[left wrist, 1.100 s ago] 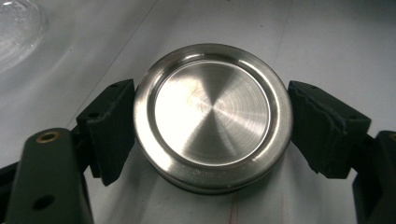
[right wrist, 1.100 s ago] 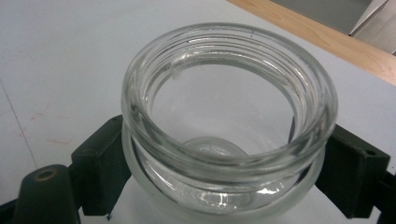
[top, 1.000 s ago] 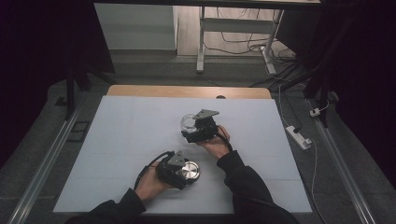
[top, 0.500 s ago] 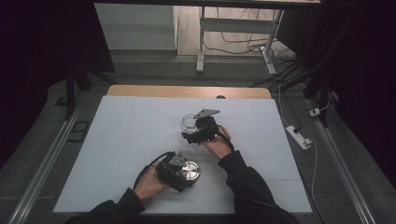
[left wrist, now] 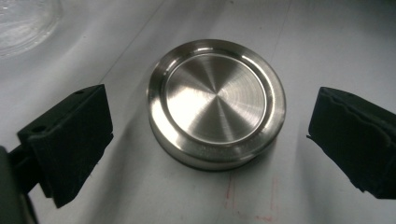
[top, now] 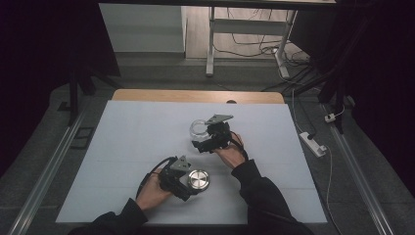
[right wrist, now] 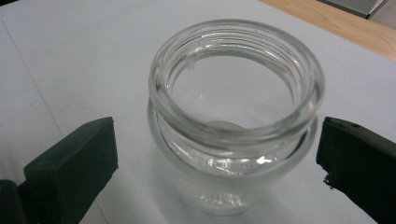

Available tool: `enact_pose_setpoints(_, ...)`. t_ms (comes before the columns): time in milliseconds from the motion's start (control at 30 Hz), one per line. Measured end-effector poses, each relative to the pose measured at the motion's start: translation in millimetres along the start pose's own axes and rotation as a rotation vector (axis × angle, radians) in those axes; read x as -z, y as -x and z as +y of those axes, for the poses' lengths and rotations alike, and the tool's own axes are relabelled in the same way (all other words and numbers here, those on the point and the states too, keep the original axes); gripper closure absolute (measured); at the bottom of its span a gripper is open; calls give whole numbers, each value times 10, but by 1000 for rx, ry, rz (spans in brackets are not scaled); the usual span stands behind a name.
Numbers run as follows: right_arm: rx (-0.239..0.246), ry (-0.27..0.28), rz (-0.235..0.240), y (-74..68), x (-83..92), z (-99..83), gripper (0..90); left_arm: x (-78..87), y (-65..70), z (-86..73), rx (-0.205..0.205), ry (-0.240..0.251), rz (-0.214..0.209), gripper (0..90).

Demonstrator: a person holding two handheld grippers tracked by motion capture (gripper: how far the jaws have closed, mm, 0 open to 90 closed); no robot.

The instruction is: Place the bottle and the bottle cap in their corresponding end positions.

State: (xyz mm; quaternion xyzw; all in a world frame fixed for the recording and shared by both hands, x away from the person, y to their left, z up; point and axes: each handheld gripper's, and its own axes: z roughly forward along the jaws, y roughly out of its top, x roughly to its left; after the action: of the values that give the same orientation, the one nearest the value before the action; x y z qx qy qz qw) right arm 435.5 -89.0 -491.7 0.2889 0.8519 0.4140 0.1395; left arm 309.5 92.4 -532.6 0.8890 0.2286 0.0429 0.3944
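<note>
Both grippers' jaws have just opened: the left gripper straddles the steel lid, the right gripper the glass jar. Both look slick; the jar seems fragile, best gripped below its threaded rim.

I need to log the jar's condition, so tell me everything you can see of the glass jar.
The jar is small, round, clear glass with a thick threaded rim and no lid. It looks empty and stands upright on the white table, mouth open upward. It sits between the right gripper's black jaws, which have just been opening; both pads stand clear of the glass. In the high view it sits mid-table, beyond the metal lid.
</note>
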Motion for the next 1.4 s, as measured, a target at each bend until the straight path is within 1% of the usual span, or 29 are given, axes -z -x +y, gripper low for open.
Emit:
enact_pose_setpoints(67,-4,3,9,1,53,-13,0,41,-9,-5,17,8,-9,0)
enact_pose_setpoints(200,0,7,14,-8,92,-35,0,106,-27,-32,48,11,-25,0)
enact_pose_setpoints(333,0,10,12,-42,134,-82,0,167,-34,-48,60,12,-20,0)
enact_pose_setpoints(467,6,17,15,-74,182,-111,0,234,-41,-59,67,22,-18,0)
enact_pose_setpoints(567,4,17,25,-86,228,-131,0,286,-47,-81,75,25,-16,0)
enact_pose_setpoints(733,-1,18,43,-102,275,-173,0,337,-45,-120,80,22,-6,0)
enact_pose_setpoints(833,6,16,40,-129,302,-205,0,374,-37,-135,77,19,3,0)
enact_pose_setpoints(967,3,14,45,-147,343,-235,0,435,-36,-166,79,22,17,0)
enact_pose_setpoints(1133,-11,5,73,-172,411,-265,0,516,-50,-217,95,31,33,0)
enact_pose_setpoints(1400,4,-6,93,-261,521,-348,0,646,-57,-306,116,37,57,0)
